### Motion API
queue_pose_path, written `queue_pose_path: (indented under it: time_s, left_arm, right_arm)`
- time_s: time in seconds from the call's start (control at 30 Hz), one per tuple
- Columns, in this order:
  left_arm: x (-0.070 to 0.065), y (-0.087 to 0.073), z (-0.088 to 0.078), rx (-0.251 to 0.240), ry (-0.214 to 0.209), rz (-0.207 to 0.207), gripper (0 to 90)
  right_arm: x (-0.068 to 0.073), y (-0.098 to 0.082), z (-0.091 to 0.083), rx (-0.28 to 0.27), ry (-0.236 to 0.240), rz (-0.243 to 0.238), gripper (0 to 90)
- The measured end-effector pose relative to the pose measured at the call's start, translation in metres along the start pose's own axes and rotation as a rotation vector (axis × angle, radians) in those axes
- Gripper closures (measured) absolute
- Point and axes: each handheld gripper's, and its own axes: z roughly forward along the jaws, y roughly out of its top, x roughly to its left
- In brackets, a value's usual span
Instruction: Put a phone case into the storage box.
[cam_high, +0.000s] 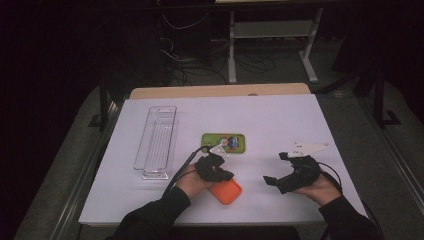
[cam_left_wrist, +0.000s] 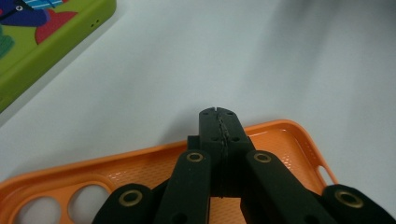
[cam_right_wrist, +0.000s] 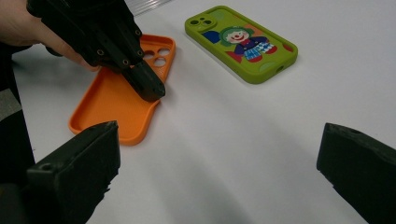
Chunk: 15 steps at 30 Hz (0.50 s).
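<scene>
An orange phone case (cam_high: 227, 191) lies hollow side up near the table's front edge. My left gripper (cam_high: 227, 176) is shut, and its tips rest on the case's long rim (cam_left_wrist: 280, 128). I see nothing between its pads. In the right gripper view the same shut tips (cam_right_wrist: 152, 91) press against the orange case (cam_right_wrist: 112, 102). A green phone case (cam_high: 223, 143) printed with a clown lies flat just beyond. My right gripper (cam_high: 276, 168) stands open to the right of both cases, its jaws wide apart around bare table (cam_right_wrist: 219, 158).
A long clear plastic tray (cam_high: 157, 140) stands at the left of the white table (cam_high: 280, 120). The green case (cam_left_wrist: 28, 42) lies close beyond the left gripper's tips. Cables trail from both grippers toward the person.
</scene>
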Motion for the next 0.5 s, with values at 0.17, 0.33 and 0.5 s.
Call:
queue_pose_path:
  time_s: [0.17,0.33,0.5]
  left_arm:
    - [-0.003,0.0,-0.005,-0.005,-0.016,0.03,89.7]
    - [-0.005,0.0,-0.022,-0.035,-0.027,0.073,85.3]
    - [-0.001,-0.006,-0.048,-0.1,-0.038,0.06,76.4]
  right_arm:
    - [0.001,0.0,0.0,0.007,0.002,0.01,0.0]
    - [0.001,0.0,0.0,0.007,0.003,0.009,0.0]
    - [0.0,-0.001,0.0,0.012,0.004,0.012,0.0]
